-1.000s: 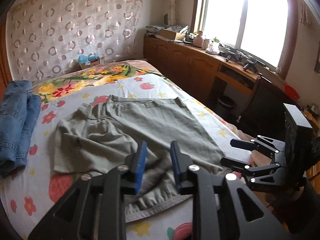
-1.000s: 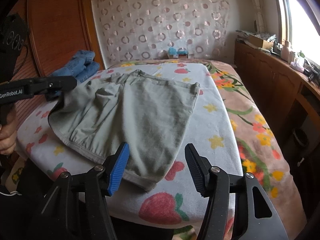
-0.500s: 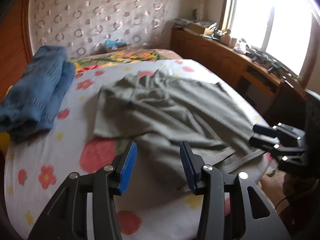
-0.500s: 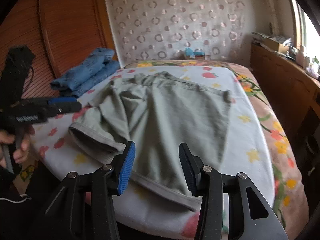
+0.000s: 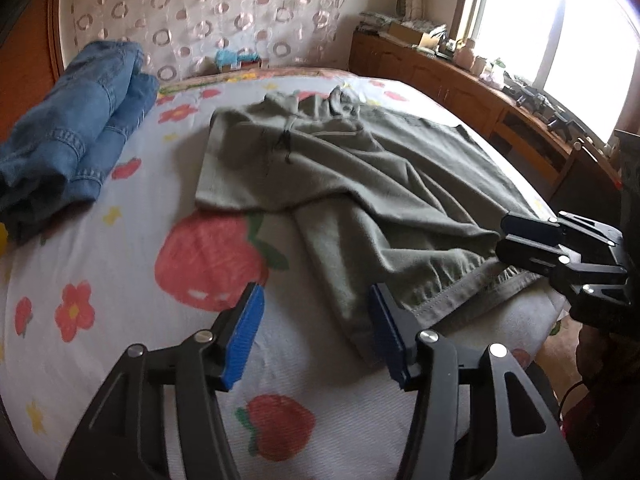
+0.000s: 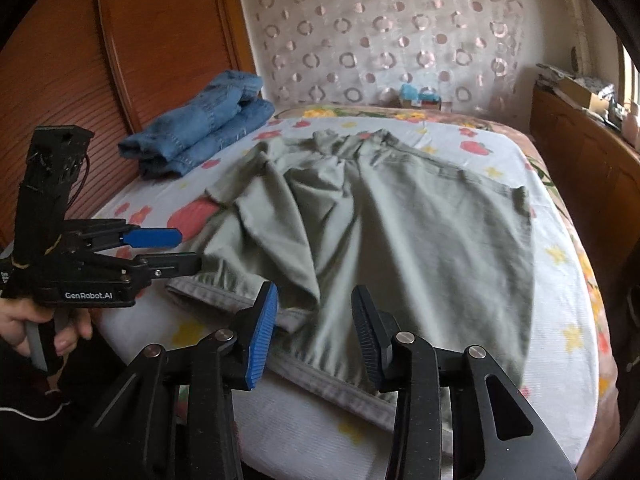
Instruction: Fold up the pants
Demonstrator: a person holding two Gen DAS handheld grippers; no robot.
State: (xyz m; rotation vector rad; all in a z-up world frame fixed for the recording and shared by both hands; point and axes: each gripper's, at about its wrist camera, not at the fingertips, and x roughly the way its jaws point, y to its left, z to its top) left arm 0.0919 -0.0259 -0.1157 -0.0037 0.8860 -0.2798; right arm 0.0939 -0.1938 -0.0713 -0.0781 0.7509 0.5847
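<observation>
Both grippers have dropped closer to the near hem of the grey-green pants [image 5: 360, 184] since a sec ago. L gripper [image 5: 316, 332] jaws have just been opening: spread now, blue pads apart, hem corner lying between them w/ the right-hand pad just at the cloth edge, no pinch visible. Earlier they were nearly together over the fabric. R gripper [image 6: 314, 332] jaws have just been closing, narrower than before but a gap remains; the hem fold sits between the fingers, pads not seen pressing on it. In the left wrist view the R gripper's tips lie at the hem's right end, touching or just over it, can't tell.

Pants lie spread across the flowered bedsheet [image 5: 120, 280], waistband toward the far end, near leg rumpled w/ a fold over itself; cloth looks more bunched than a sec ago. A hand [image 6: 36, 328] grips the L tool's handle at lower left of the right wrist view.

Farther back, folded blue jeans [image 5: 72, 140] sit on the sheet, well apart from the pants, beside the wooden headboard [image 6: 132, 40]. Beyond: circle-pattern curtain [image 6: 380, 40], wooden cabinet [image 5: 460, 84] under a bright window [image 5: 560, 32].
</observation>
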